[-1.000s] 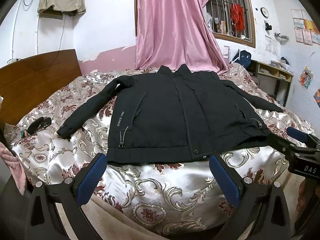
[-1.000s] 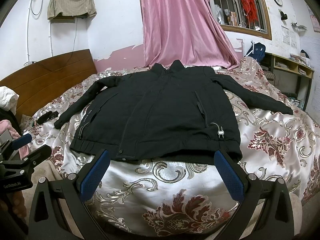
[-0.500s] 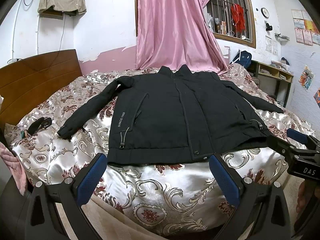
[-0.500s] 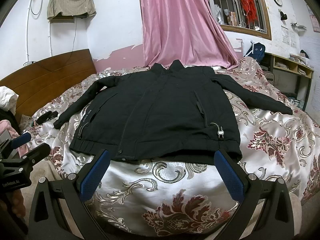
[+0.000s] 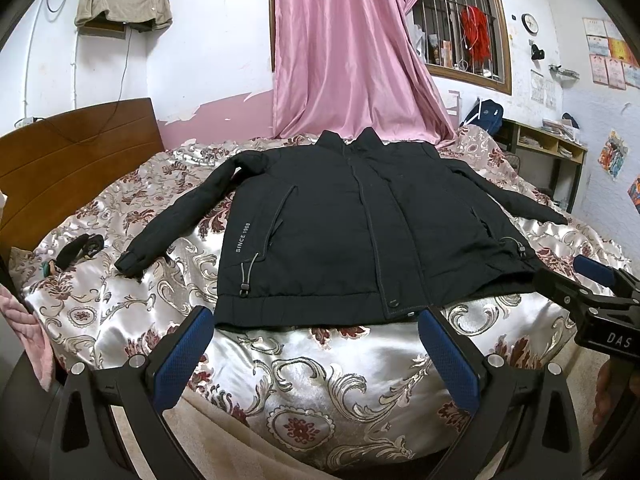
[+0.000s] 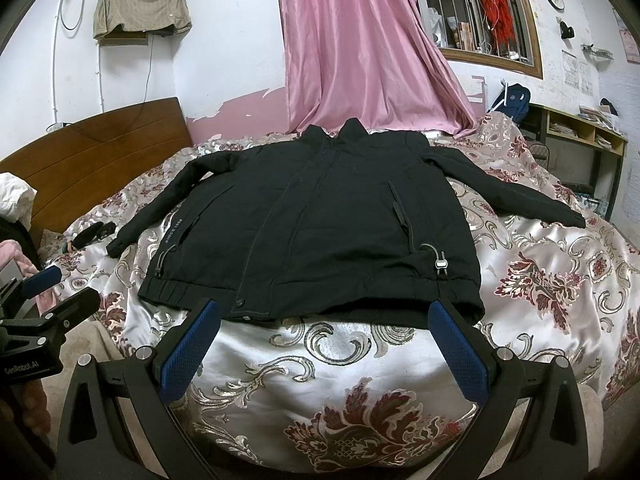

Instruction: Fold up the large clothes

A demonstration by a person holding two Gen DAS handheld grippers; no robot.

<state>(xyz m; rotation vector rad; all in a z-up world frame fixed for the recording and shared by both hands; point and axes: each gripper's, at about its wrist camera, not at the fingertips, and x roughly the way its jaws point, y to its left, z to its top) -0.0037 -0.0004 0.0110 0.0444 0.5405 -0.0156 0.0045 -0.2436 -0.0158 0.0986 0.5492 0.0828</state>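
Note:
A black zip jacket (image 5: 352,228) (image 6: 320,224) lies flat and face up on the bed, collar toward the pink curtain, both sleeves spread outward, hem toward me. My left gripper (image 5: 316,356) hovers open just short of the hem, its blue pads wide apart with nothing between them. My right gripper (image 6: 324,356) is likewise open and empty, close to the hem's right part. Each gripper also shows in the other's view: the right gripper (image 5: 592,280) at the edge of the left wrist view, the left gripper (image 6: 44,280) at the edge of the right wrist view.
The bed's satin floral cover (image 5: 320,392) drapes over the near edge. A wooden headboard (image 5: 68,160) stands at the left, with a small dark object (image 5: 80,248) on the cover near it. A pink curtain (image 5: 352,52), a barred window and a shelf desk (image 5: 552,148) lie beyond.
Both grippers have barely shifted; the jacket lies as before and both stay open.

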